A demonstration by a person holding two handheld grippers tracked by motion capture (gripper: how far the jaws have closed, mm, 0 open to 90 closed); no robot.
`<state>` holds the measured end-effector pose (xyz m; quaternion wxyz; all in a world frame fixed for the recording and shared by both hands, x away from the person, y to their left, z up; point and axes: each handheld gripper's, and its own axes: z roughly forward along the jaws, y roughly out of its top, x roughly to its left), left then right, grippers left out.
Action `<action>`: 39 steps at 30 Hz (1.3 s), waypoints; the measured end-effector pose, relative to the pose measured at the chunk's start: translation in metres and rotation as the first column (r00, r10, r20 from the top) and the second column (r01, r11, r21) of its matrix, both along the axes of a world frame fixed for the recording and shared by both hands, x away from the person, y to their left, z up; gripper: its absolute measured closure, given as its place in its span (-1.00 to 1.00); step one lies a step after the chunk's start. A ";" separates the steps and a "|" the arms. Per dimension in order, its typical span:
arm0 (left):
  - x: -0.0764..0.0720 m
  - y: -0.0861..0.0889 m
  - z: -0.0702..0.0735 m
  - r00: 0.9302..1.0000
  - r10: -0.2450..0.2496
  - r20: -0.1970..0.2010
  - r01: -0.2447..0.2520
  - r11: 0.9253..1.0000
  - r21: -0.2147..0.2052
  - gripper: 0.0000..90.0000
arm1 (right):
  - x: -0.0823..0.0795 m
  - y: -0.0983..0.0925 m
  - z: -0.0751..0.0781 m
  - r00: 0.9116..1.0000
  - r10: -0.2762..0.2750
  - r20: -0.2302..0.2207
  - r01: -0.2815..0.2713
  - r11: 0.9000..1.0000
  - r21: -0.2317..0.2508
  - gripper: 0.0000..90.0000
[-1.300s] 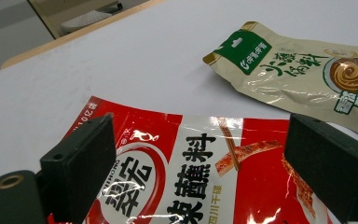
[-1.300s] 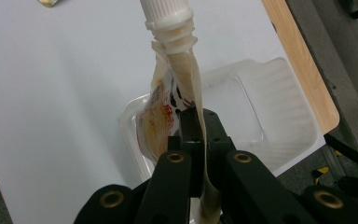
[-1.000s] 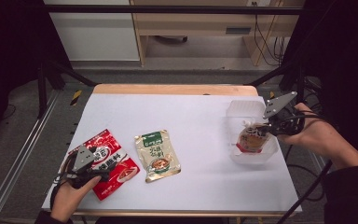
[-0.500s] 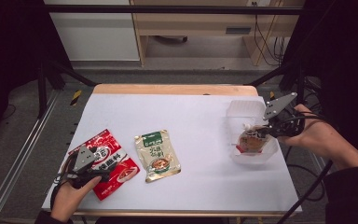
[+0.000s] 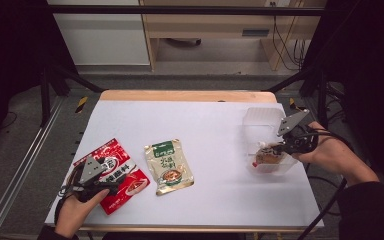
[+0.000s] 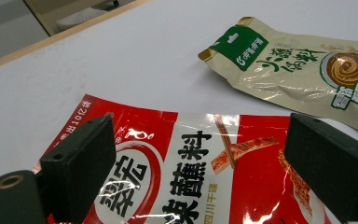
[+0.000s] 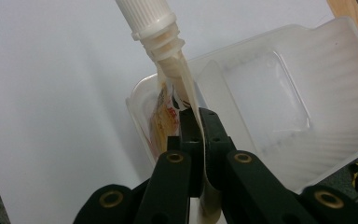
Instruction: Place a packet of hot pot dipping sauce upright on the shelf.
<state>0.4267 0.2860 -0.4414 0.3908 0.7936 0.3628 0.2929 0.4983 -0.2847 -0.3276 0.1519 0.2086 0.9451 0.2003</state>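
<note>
Progress, judged from the high view: the spouted pouch [image 5: 267, 157] hangs in the right gripper [image 5: 281, 148] at the clear tray [image 5: 258, 119] on the right; the red [image 5: 125, 177] and green [image 5: 169, 166] packets lie untouched, near left. Left gripper view: jaws spread wide over the red packet [image 6: 205, 172], gripping nothing. Right gripper view: jaws clamp the pouch [image 7: 179, 77] edge above the tray [image 7: 279, 88].

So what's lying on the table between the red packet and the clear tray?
The green-and-cream sauce pouch lies flat between the red packet and the clear tray, close beside the packet. From there to the tray the white table is bare, in the high view.
</note>
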 end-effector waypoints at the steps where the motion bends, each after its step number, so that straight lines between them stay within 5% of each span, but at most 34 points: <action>1: 0.000 0.000 0.000 1.000 0.000 0.000 0.000 1.000 0.000 -0.80 | 0.001 -0.001 -0.002 1.000 0.001 -0.002 -0.001 1.000 0.001 1.00; 9: 0.000 -0.001 -0.001 1.000 -0.006 -0.006 0.006 1.000 0.001 -0.80 | 0.003 -0.004 -0.011 0.999 -0.037 -0.010 0.037 0.999 0.024 0.82; 10: 0.000 -0.001 -0.001 1.000 -0.010 -0.004 0.010 1.000 0.002 -0.80 | 0.002 -0.003 -0.011 0.999 -0.045 -0.001 0.045 0.999 0.011 0.59; 14: 0.000 -0.001 -0.001 1.000 -0.013 -0.005 0.014 1.000 0.012 -0.80 | -0.003 -0.002 -0.007 0.997 -0.069 0.033 0.068 0.997 0.025 0.25; 16: 0.000 -0.002 -0.001 1.000 -0.014 -0.006 0.014 1.000 0.016 -0.80 | -0.009 -0.001 -0.001 0.992 -0.084 0.099 0.080 0.996 0.044 -0.03; 31: 0.000 -0.003 -0.001 1.000 -0.016 -0.007 0.016 1.000 0.020 -0.80 | -0.024 0.021 0.027 0.972 -0.125 0.198 0.105 0.988 0.111 -0.52; 39: 0.000 -0.005 -0.001 0.999 -0.027 -0.028 0.028 0.999 0.026 -0.78 | -0.041 0.054 0.039 0.953 -0.157 0.259 0.112 0.977 0.179 -0.72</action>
